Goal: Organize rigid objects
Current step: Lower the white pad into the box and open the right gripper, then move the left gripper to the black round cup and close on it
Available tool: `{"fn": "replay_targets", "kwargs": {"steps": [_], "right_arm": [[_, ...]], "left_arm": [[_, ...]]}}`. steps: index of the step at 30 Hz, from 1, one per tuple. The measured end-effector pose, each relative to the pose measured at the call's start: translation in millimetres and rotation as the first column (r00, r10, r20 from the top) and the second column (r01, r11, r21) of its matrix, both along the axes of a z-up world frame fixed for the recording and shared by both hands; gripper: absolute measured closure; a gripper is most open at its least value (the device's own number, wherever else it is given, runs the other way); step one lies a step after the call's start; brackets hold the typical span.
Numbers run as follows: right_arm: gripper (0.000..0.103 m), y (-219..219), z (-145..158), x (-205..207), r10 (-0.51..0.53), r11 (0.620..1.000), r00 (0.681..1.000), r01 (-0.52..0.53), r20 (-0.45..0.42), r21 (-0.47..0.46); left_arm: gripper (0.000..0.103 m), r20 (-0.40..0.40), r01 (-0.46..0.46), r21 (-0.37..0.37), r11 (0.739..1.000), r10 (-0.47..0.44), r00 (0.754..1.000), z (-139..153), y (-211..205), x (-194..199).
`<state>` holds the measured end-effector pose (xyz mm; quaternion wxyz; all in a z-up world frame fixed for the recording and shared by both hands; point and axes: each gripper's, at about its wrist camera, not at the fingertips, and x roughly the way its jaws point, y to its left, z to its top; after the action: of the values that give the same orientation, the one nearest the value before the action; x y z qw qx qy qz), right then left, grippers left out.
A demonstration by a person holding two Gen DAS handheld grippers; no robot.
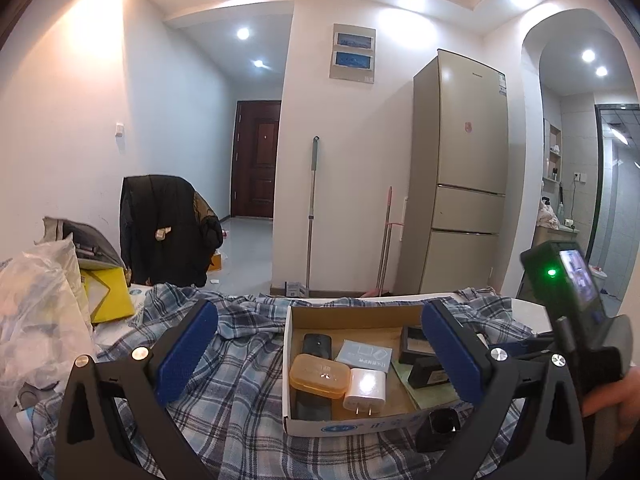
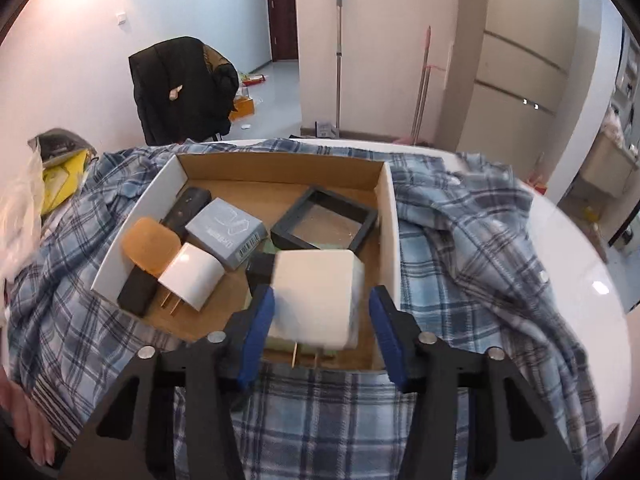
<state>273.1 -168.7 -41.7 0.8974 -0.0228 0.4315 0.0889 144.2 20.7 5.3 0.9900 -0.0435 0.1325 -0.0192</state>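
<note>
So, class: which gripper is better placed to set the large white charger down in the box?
Right. The right gripper already straddles the large white charger above the box; the left gripper is empty.

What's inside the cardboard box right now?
Inside the cardboard box: orange case, small white charger, grey-blue box, black frame, large white charger. Dark items beneath are mostly covered.

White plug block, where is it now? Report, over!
Left gripper open, empty. White plug block between right gripper fingers, right finger clear of it. Over cardboard box, black frame beyond.
</note>
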Motion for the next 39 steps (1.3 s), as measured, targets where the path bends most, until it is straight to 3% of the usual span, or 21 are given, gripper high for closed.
{"fn": "replay_targets", "kwargs": {"steps": [4,7,15,17,18,19,24,28,31,33,36,39], "right_arm": [[0.070,-6,-2,15,-0.026,1.000,1.000,0.026,-0.016,0.015],[0.070,-14,-7,26,-0.040,0.996,0.999,0.042,-0.029,0.077],[0.070,-29,-5,28,-0.034,0.993,0.998,0.040,-0.059,0.109],[0.062,-35,4,18,-0.038,0.989,0.999,0.042,-0.031,0.141],[0.047,-39,10,10,-0.041,0.988,0.999,0.041,-0.007,0.151],[0.039,-42,16,4,-0.047,0.986,0.999,0.044,0.016,0.158],[0.038,-60,45,-41,-0.090,0.984,0.989,0.070,0.115,0.164],[0.015,-80,66,-73,-0.182,0.978,0.961,0.154,0.211,0.141],[0.013,-95,74,-90,-0.253,0.964,0.926,0.218,0.281,0.152],[0.013,-105,75,-97,-0.289,0.952,0.914,0.244,0.284,0.184],[0.013,-120,73,-103,-0.294,0.939,0.923,0.231,0.249,0.255],[0.013,-124,71,-109,-0.267,0.945,0.934,0.206,0.236,0.253]], "left_arm": [[0.000,-0.030,0.008,-0.019,1.000,-0.008,1.000,-4,3,6],[0.000,-0.034,0.005,-0.025,1.000,-0.006,0.999,-6,4,7],[0.000,-0.046,0.002,-0.013,1.000,-0.002,0.999,-8,4,8],[0.000,-0.038,0.002,-0.008,1.000,-0.002,0.999,-7,4,6],[0.000,-0.029,-0.004,-0.002,1.000,0.004,1.000,-6,3,4],[0.000,-0.023,-0.005,0.002,1.000,0.005,1.000,-5,2,2],[0.000,-0.006,0.025,-0.012,1.000,-0.025,1.000,12,-1,-11],[0.000,-0.057,0.028,-0.012,1.000,-0.029,0.998,26,-9,-21],[0.000,-0.110,0.077,0.001,0.997,-0.076,0.991,28,-18,-28],[0.000,-0.157,0.076,0.015,0.997,-0.073,0.985,28,-27,-31],[0.000,-0.203,0.090,-0.002,0.996,-0.088,0.975,24,-36,-32],[0.002,-0.260,0.105,-0.018,0.994,-0.106,0.960,16,-46,-24]]}}
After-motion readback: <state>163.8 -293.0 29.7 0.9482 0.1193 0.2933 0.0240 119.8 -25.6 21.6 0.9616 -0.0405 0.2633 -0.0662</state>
